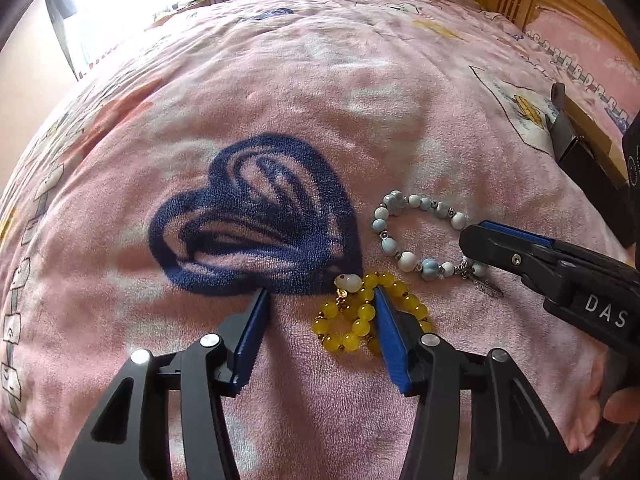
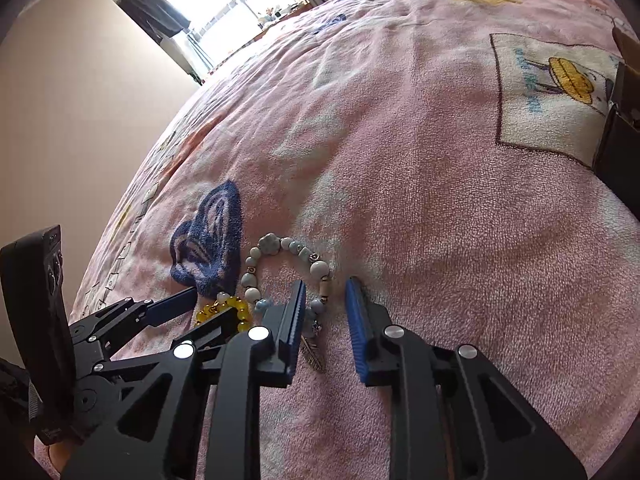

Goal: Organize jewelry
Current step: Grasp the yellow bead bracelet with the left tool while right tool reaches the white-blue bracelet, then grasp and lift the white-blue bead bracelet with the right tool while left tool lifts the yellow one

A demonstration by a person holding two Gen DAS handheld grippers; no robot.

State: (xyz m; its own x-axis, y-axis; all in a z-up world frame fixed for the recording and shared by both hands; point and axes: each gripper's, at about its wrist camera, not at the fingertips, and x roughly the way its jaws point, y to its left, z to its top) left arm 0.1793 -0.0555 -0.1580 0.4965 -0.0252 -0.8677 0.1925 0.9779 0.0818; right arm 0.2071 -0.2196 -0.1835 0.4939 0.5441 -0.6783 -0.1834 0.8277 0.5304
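Black linkage arms with blue-padded fingers fill the foreground of both wrist views. Left gripper point(image 1: 320, 296): fingers spread wide apart and lowered to the pink plush blanket point(image 1: 320, 92) that covers the bed; its right finger point(image 1: 390, 332) lies across the yellow round-bead bracelet point(image 1: 362, 314), with most of the loop inside the gap and a few beads outside the finger. That bracelet lies coiled, and its single white bead point(image 1: 349, 281) sits at the far end, just below the dark-blue heart print point(image 1: 256, 216) woven into the blanket.

Right gripper point(image 2: 325, 300): fingers apart, straddling the near arc of the pale-blue-and-white ceramic-bead bracelet point(image 2: 280, 268). Its left finger point(image 2: 294, 320) rests inside the loop, its right finger point(image 2: 356, 320) outside it on bare blanket; whether either pad touches the beads cannot be told. A small silver feather charm point(image 2: 314, 354) trails from this bracelet toward the camera, between the two fingers. In the left wrist view the same gripper enters from the right edge, its tip over the bracelet's charm end.

Both bracelets lie flat on the blanket, just beside each other, right of the heart. A dark box with a tan interior point(image 1: 588, 148) stands at the right edge, well apart from the jewelry.
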